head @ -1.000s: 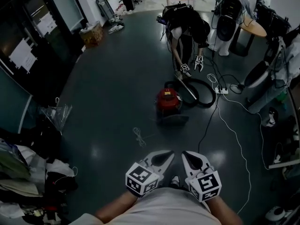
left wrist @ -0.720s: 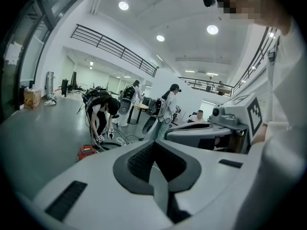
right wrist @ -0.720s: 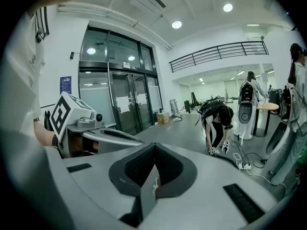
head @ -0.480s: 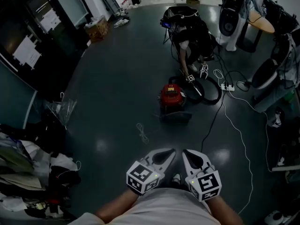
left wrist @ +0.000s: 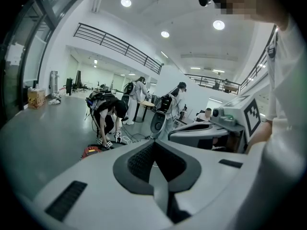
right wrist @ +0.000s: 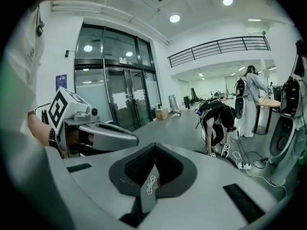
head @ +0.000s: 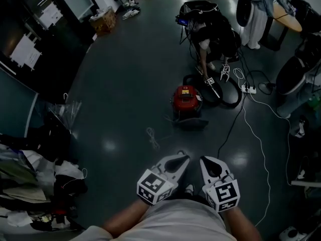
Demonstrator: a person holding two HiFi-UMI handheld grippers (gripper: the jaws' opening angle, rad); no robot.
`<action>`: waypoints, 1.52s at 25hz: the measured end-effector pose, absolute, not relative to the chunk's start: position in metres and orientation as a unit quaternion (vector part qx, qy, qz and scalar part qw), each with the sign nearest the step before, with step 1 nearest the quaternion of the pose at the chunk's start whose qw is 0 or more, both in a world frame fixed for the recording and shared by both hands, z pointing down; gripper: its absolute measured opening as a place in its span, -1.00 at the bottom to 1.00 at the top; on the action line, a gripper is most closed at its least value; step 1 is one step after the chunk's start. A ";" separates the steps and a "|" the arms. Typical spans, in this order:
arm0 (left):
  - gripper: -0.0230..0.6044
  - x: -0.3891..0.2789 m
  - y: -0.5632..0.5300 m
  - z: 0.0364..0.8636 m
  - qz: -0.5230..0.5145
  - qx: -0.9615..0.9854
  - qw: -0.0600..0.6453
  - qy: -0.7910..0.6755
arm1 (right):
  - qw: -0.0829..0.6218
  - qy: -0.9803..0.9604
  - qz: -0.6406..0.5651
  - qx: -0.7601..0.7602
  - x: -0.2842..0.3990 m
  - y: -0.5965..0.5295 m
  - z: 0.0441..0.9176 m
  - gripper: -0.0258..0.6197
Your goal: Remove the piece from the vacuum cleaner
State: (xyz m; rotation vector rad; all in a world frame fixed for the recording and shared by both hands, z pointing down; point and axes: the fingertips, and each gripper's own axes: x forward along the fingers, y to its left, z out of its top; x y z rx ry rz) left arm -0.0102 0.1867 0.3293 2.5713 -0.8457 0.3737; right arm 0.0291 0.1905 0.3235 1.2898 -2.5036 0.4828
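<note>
The red vacuum cleaner (head: 186,100) stands on the dark floor well ahead of me, and its black hose (head: 221,93) loops to its right. Another person (head: 211,34) bends over it with two small grippers at the hose. The vacuum also shows small and red (left wrist: 90,151) in the left gripper view. My left gripper (head: 183,158) and right gripper (head: 205,160) are held side by side close to my body, far from the vacuum. Both are shut with nothing between the jaws (left wrist: 154,146) (right wrist: 153,151).
A coiled white cord (head: 151,137) lies on the floor between me and the vacuum. A white power strip (head: 249,89) and a long cable run on the right. Piled clutter (head: 30,179) lines the left, with a cardboard box (head: 103,21) farther back.
The head view has shifted slightly, so the vacuum sits a little higher and to the right. The bent person has moved along the hose. My grippers stay together and shut.
</note>
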 end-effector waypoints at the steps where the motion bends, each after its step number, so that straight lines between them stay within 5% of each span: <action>1: -0.91 -0.012 0.174 0.333 0.135 0.922 0.204 -0.301 | 0.143 -0.866 0.170 0.448 0.027 0.179 0.327 -0.88; 21: -0.91 -0.014 -0.085 0.485 0.181 0.947 0.120 -0.239 | 0.230 -0.847 0.177 0.445 0.033 -0.071 0.467 -0.88; 28: -0.91 -0.008 -0.120 0.624 0.235 0.940 0.112 -0.221 | 0.300 -0.849 0.174 0.398 0.047 -0.120 0.602 -0.88; 32: -0.73 -0.006 -0.135 0.725 0.290 0.930 0.115 -0.195 | 0.373 -0.850 0.144 0.342 0.054 -0.144 0.707 -0.87; 38: -0.59 0.007 -0.145 0.863 0.373 0.913 0.087 -0.142 | 0.501 -0.839 0.061 0.204 0.064 -0.148 0.863 -0.58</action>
